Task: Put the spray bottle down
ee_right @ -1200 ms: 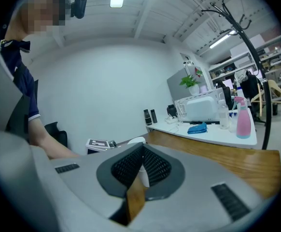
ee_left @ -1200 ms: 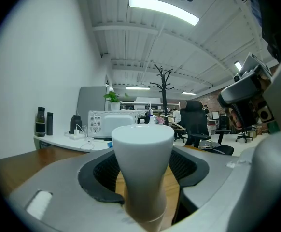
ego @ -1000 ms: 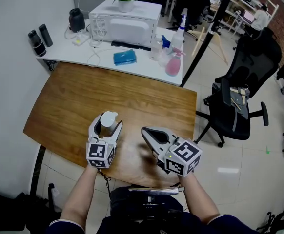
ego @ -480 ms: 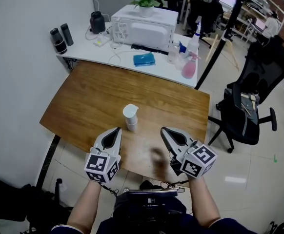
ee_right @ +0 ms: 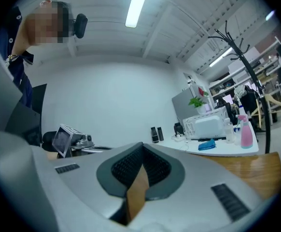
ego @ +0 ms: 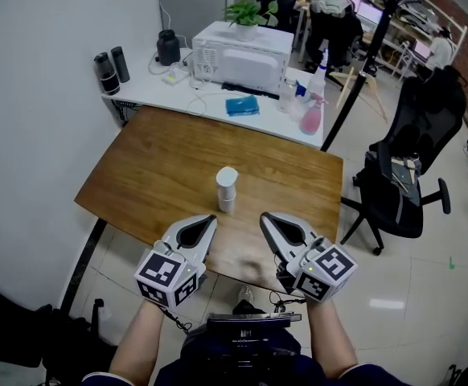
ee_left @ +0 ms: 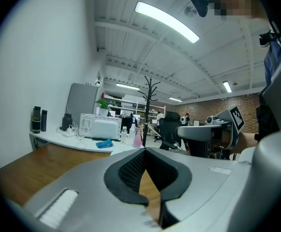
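Note:
A white spray bottle [ego: 227,188] stands upright on the brown wooden table [ego: 153,167], a little in from its near edge, with nothing touching it. My left gripper [ego: 211,219] hangs over the near edge, just short of the bottle and slightly to its left, its jaws shut and empty. To the bottle's right, my right gripper [ego: 264,217] is also shut and empty. In the left gripper view the fingertips [ee_left: 144,150] meet with nothing between them, and the bottle is hidden. The right gripper view shows its fingertips [ee_right: 141,145] together as well.
Beyond the wooden table stands a white side table [ego: 218,103] with a microwave [ego: 242,51], a blue cloth [ego: 242,105], a pink spray bottle [ego: 311,117] and two dark flasks [ego: 112,67]. A black office chair [ego: 411,175] is at the right, a wall at the left.
My left gripper let go of the spray bottle, drew back toward the near edge and shut. The bottle now stands alone on the table. The right gripper also pulled back.

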Demonstrator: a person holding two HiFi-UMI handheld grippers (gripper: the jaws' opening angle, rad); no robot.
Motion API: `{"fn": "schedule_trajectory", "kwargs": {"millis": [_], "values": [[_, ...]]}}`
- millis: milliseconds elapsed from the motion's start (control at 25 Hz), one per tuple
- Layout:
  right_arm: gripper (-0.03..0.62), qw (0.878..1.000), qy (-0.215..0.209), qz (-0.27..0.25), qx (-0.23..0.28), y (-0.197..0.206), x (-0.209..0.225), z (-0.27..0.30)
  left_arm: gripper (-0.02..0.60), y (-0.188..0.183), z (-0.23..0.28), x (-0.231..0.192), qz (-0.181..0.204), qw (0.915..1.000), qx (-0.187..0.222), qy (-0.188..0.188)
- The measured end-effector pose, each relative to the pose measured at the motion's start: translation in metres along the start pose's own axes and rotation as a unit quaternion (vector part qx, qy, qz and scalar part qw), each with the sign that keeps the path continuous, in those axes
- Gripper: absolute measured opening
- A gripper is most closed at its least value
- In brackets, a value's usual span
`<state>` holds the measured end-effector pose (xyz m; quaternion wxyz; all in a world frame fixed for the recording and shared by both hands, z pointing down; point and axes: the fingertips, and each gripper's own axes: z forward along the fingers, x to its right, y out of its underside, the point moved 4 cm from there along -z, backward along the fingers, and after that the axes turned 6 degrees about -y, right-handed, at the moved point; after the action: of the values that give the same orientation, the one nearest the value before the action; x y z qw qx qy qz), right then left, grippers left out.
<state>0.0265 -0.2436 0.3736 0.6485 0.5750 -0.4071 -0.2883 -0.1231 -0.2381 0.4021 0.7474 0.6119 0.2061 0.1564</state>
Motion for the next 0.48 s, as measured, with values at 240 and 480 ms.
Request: {"fn": "schedule_trajectory", "kwargs": {"millis": [240,480], "values": [[0.000,0.999,0.008,-0.030,0.011,-0.017,-0.006,0.004,0.005,-0.023,-0.001,0.000,-0.002,0.9998,0.016,0.009],[0.000,0.999,0.009,-0.038,0.009,-0.020,-0.008,0.006,0.005,-0.027,0.002,0.000,0.005,0.9998,0.019,0.010]]}}
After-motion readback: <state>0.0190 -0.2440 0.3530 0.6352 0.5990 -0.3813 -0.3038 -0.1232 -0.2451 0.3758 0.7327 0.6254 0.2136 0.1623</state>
